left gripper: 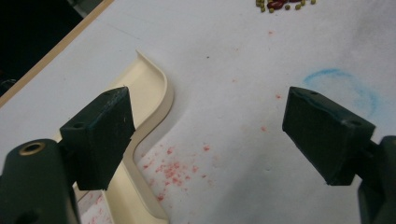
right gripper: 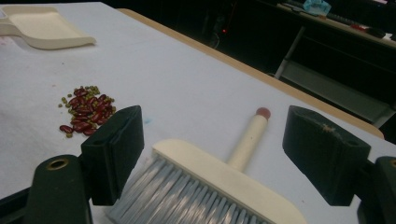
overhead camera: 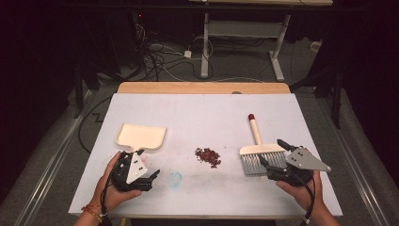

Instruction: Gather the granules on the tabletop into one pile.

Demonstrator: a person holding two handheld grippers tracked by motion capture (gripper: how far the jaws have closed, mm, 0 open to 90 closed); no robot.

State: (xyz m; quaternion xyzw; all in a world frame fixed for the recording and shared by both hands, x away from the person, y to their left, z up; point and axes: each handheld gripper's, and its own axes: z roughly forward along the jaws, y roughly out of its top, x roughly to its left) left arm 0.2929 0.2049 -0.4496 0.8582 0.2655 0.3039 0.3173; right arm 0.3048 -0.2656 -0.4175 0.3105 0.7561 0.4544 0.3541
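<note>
A cream dustpan (overhead camera: pixel 140 135) lies on the white table at the left, its handle end toward my left gripper (overhead camera: pixel 142 168). That gripper is open and holds nothing; in the left gripper view (left gripper: pixel 208 126) the dustpan's edge (left gripper: pixel 152 88) runs just beside the left jaw. A small pile of red and green beans (overhead camera: pixel 208 157) sits mid-table. At the right lies a cream brush (overhead camera: pixel 258 151) with grey bristles and a red-tipped handle. My right gripper (overhead camera: pixel 272 153) stands open at the bristle end. In the right gripper view (right gripper: pixel 217 144) the brush head (right gripper: pixel 219 175) lies between the wide jaws, untouched.
A faint blue ring (overhead camera: pixel 175 179) and red stains mark the table surface near the left gripper. The table's wooden far edge (overhead camera: pixel 202 87) borders a dark floor with cables and a desk frame (overhead camera: pixel 244 33) behind. The beans (right gripper: pixel 86 109) lie left of the brush.
</note>
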